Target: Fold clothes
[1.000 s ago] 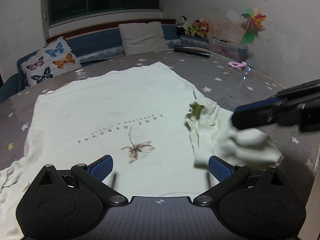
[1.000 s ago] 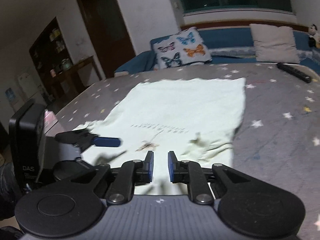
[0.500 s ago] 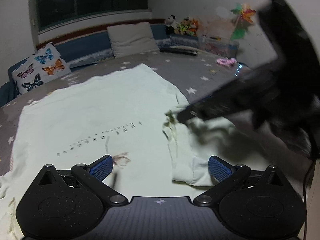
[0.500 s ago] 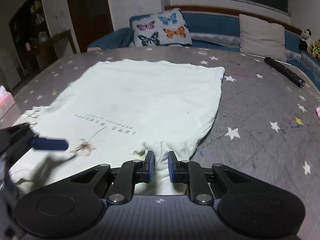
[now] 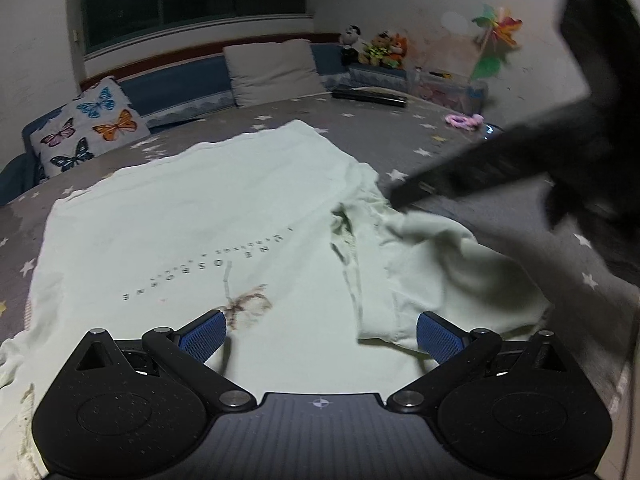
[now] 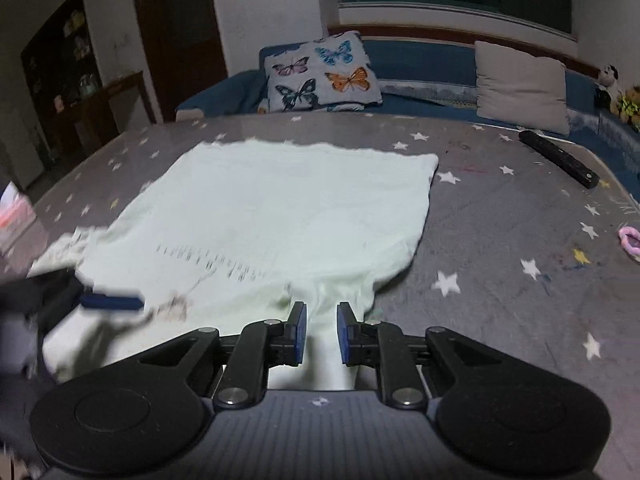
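T-shirt (image 5: 208, 216) sleeve (image 6: 332, 308) end hidden between right gripper (image 6: 322, 330) jaws.

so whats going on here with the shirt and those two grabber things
A person is folding a pale green t-shirt spread on a grey star-print surface, using a handheld gripper in each hand. The right gripper has a fold of the shirt's sleeve area between its nearly closed fingers. The left gripper is wide open, low over the shirt's near edge, holding nothing.
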Demonstrator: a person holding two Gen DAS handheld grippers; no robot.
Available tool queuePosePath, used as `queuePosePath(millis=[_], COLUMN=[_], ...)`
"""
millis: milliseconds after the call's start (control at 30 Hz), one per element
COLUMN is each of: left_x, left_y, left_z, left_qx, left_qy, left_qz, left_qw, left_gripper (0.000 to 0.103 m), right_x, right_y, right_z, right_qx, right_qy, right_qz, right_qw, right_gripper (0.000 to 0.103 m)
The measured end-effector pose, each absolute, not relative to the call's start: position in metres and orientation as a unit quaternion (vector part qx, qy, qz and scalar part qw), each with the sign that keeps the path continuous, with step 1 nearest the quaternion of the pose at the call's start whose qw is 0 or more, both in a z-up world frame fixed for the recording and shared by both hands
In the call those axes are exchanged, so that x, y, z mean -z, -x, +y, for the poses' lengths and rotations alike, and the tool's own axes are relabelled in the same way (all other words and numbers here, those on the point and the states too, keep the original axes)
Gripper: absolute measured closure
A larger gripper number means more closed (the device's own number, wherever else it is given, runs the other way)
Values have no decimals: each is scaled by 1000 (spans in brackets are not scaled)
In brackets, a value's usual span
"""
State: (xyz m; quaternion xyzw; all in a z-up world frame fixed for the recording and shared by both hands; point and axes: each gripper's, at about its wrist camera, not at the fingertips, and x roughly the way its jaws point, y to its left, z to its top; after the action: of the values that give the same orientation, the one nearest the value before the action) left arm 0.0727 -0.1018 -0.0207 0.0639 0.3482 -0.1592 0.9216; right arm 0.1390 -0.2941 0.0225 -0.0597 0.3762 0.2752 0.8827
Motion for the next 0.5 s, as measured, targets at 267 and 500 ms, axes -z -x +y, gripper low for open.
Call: queuePosePath(millis=[267,500], left_x=[25,28], left_y=[-68,-54], left_z=[-103,-97], left_qx=[167,169], left_qy=[-73,-78], left_qz=[359,362], left_qw=[916,914], left_gripper=[0,0], right_x=[-4,-11], right_y=[-98,-81], right_z=[-301,-303], right_qx=[-273,-264], right_qy=[103,122], right_qz=[402,393], right_qw=[868,872], right_gripper=[78,77])
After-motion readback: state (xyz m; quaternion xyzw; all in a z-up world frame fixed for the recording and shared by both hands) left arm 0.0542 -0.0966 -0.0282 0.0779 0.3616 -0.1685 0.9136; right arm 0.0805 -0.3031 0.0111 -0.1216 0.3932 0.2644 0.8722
